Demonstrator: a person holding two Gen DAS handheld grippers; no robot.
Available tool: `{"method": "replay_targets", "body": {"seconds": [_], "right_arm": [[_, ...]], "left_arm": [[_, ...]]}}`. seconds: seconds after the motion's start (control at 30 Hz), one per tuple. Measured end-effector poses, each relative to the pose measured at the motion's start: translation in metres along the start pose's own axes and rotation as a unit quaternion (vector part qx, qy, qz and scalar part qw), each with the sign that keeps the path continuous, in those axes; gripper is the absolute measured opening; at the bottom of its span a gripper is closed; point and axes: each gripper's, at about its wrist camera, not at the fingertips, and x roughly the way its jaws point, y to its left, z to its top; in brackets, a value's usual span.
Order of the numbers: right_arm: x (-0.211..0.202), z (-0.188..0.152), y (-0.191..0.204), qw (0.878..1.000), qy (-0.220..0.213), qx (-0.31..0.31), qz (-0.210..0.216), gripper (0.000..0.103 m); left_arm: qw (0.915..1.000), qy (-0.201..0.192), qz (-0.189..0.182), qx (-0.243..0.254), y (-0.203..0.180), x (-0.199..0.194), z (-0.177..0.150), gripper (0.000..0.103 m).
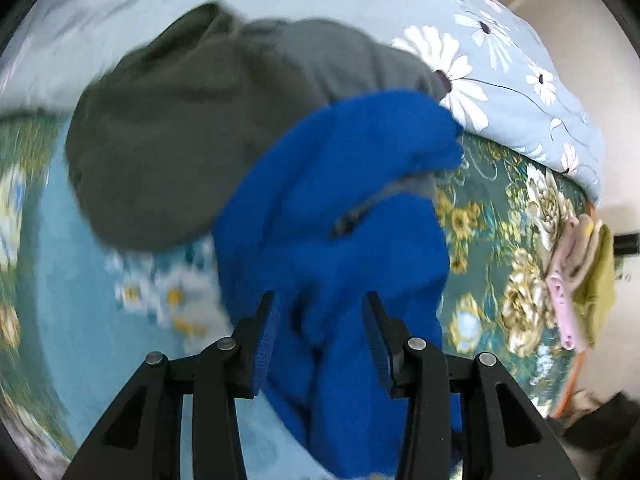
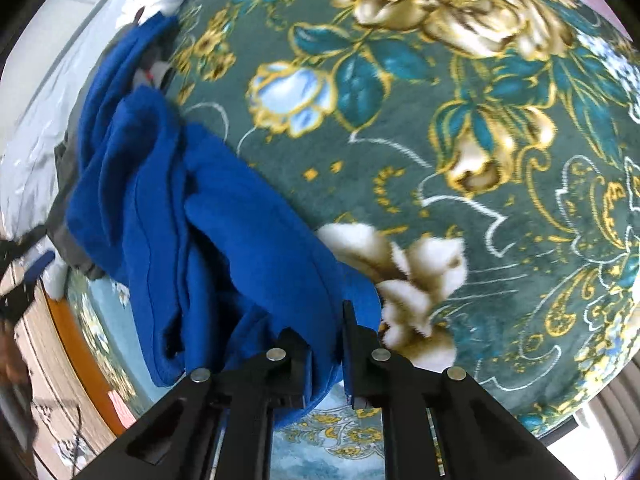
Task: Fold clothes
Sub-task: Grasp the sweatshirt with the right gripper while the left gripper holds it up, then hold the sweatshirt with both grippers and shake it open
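Motion-blurred grey garment point(image 1: 192, 136)

A bed fills both views, covered by a dark green floral blanket point(image 2: 460, 168) printed with gold and cream roses, teal leaves and pale blue blooms. Toward the far side of that blanket lies a light blue quilt point(image 1: 500, 52) patterned with white daisies, its edge resting on the green cover. At the blanket's right edge in the left wrist view sits a small stack of folded cloths point(image 1: 580, 276) in pink, cream and olive. Beyond the quilt stands a plain pale wall point(image 1: 560, 4). Below the blanket's left edge in the right wrist view, an orange bed frame point(image 2: 76, 344) borders a light wooden floor point(image 2: 36, 360). Bright daylight shows past the blanket's lower right corner.
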Motion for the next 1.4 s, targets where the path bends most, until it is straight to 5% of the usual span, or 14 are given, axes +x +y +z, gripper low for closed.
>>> {"method": "replay_targets", "body": {"seconds": [0.07, 0.13, 0.27, 0.47, 0.5, 0.57, 0.67, 0.97, 1.13, 1.27, 1.4], "right_arm": [[-0.002, -0.001, 0.001, 1.000, 0.000, 0.002, 0.001, 0.012], [-0.002, -0.003, 0.001, 1.000, 0.000, 0.000, 0.000, 0.012], [-0.004, -0.001, -0.003, 1.000, 0.002, 0.004, 0.000, 0.012], [-0.005, 0.001, -0.008, 1.000, 0.007, 0.015, 0.000, 0.012], [-0.005, 0.001, -0.008, 1.000, 0.008, 0.017, -0.001, 0.012], [-0.004, 0.003, -0.006, 1.000, 0.010, 0.020, -0.002, 0.012], [-0.003, 0.007, -0.002, 1.000, 0.008, 0.021, -0.002, 0.012], [-0.056, 0.053, 0.013, 0.998, -0.061, 0.011, 0.023, 0.012], [-0.125, 0.093, 0.037, 0.987, -0.149, -0.015, 0.051, 0.011], [-0.188, 0.116, 0.058, 0.967, -0.237, -0.030, 0.086, 0.011], [-0.209, 0.125, 0.059, 0.957, -0.277, -0.036, 0.078, 0.011]], "left_arm": [[0.9999, -0.009, 0.008, 0.012, -0.004, 0.007, 0.022, 0.048], [0.9968, -0.009, 0.022, 0.076, -0.020, 0.018, 0.033, 0.054], [0.9815, 0.014, 0.061, 0.181, -0.044, 0.051, 0.043, 0.054], [0.9803, 0.048, 0.043, 0.186, -0.042, 0.077, 0.037, 0.053], [0.9807, 0.049, 0.042, 0.185, -0.040, 0.077, 0.035, 0.050], [0.9814, 0.049, 0.039, 0.182, -0.037, 0.078, 0.031, 0.012], [0.9824, 0.050, 0.035, 0.177, -0.033, 0.079, 0.025, 0.007], [0.9903, -0.063, -0.004, 0.123, 0.004, -0.009, 0.030, 0.006], [0.9815, -0.168, -0.018, 0.091, 0.035, -0.085, 0.023, 0.006], [0.9676, -0.245, -0.039, 0.045, 0.071, -0.144, 0.002, 0.006], [0.9640, -0.261, -0.030, 0.043, 0.086, -0.156, -0.034, 0.006]]}}
